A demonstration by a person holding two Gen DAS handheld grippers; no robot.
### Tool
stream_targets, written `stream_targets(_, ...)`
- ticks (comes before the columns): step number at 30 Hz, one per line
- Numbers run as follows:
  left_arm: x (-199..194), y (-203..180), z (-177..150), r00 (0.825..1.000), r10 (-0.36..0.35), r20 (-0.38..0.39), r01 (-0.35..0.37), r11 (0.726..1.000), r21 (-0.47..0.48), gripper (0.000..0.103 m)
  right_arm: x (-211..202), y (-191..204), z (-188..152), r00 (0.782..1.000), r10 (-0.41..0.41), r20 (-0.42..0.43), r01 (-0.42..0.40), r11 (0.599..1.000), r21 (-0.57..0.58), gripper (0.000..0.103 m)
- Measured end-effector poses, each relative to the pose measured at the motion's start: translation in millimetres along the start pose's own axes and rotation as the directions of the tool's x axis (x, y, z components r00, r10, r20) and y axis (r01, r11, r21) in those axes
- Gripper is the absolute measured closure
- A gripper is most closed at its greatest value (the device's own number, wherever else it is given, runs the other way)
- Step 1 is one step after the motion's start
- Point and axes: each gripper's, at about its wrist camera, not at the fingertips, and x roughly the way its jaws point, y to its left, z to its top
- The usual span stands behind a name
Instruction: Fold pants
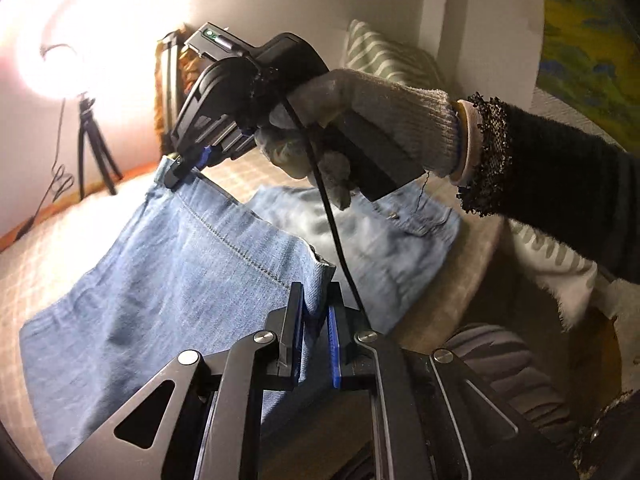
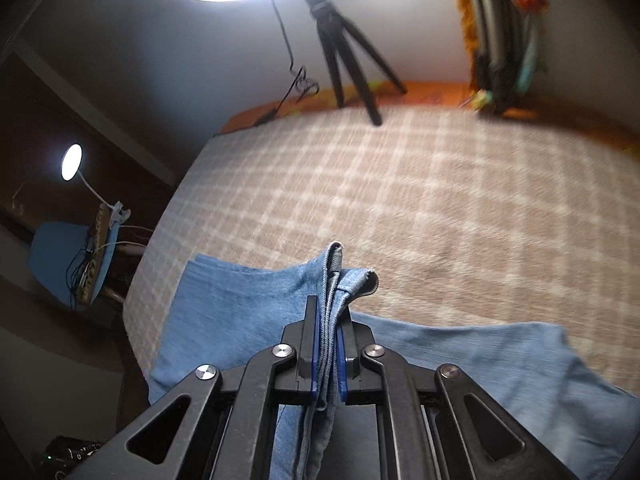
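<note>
Light blue jeans (image 1: 168, 280) lie on a bed with a beige checked cover (image 2: 400, 200). My left gripper (image 1: 316, 304) is shut on one corner of the jeans' leg hems. My right gripper (image 2: 329, 332) is shut on the other corner, a bunched stack of hem layers (image 2: 340, 272). In the left wrist view the right gripper (image 1: 180, 172) shows at upper left, held by a gloved hand (image 1: 360, 120), pinching the hem. The hem edge is stretched between both grippers and lifted above the bed. The waist part (image 1: 400, 232) lies flat farther right.
A ring light on a black tripod (image 2: 344, 52) stands at the bed's far side, with its cable (image 2: 288, 60) trailing. A striped pillow (image 1: 384, 56) rests against the wall. A blue chair (image 2: 72, 264) with a small lamp (image 2: 72, 162) stands left of the bed.
</note>
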Motion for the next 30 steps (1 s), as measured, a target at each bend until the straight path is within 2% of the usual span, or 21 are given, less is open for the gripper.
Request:
stream_targets(12,35.1,-44.1,39.8,0.990,-0.140,0.022,0.139,0.988,0.071,0.094,-75.5,-58.3,-12.0,0.991,-0.121,0.063,0.115,0.990,0.082,0.099)
stream_targets(21,72.2,-80.0,63.6,0.968,-0.250,-0.016,0.251,0.962,0.105,0.094,-114.8,-113.0,-35.8,0.978,-0.193,0.073,0.179,0.971,0.161,0.099)
stream_targets(30,108.1,-118.8,82.7,0.945,-0.325,-0.046,0.328,0.932,0.156,0.094,-151.9,-168.7,-56.8,0.963,-0.256,0.086,0.230,0.944,0.237,0.099)
